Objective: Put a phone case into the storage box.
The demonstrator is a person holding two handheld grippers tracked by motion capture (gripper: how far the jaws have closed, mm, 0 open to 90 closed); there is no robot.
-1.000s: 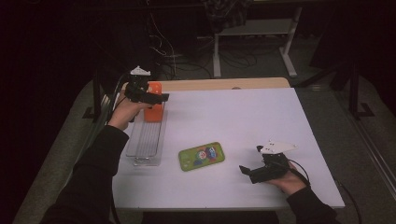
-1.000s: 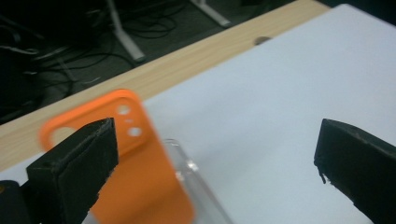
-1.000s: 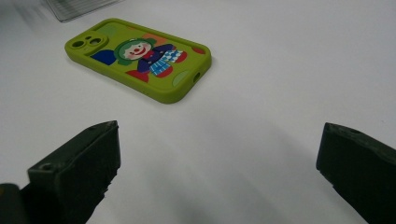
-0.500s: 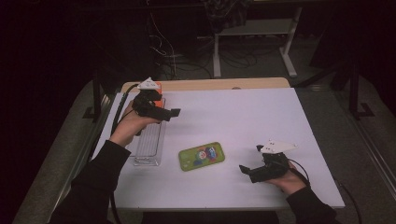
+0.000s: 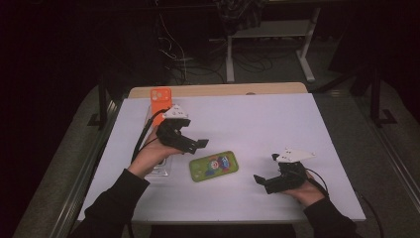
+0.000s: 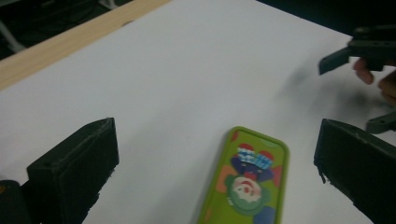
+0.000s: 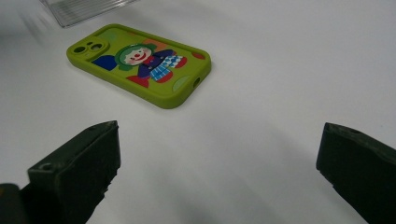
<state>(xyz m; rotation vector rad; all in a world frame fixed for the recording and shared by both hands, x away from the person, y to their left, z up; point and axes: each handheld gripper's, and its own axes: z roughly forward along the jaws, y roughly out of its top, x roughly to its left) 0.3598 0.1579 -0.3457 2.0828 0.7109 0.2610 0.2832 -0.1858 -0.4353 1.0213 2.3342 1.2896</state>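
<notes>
Hovering my left gripper (image 5: 198, 145), jaws spread, beside the green clown-print phone case (image 5: 213, 165); no readable writing. My right gripper (image 5: 262, 182) is spread too.

left gripper (image 5: 197, 144) moved from orange case (image 5: 161, 99) toward green case (image 5: 213, 165)

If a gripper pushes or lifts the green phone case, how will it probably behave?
The green phone case lies flat on the smooth white table, so a push would probably slide it, not tip it. It looks thin and rubbery, likely light, perhaps flexing when lifted by one edge.
</notes>
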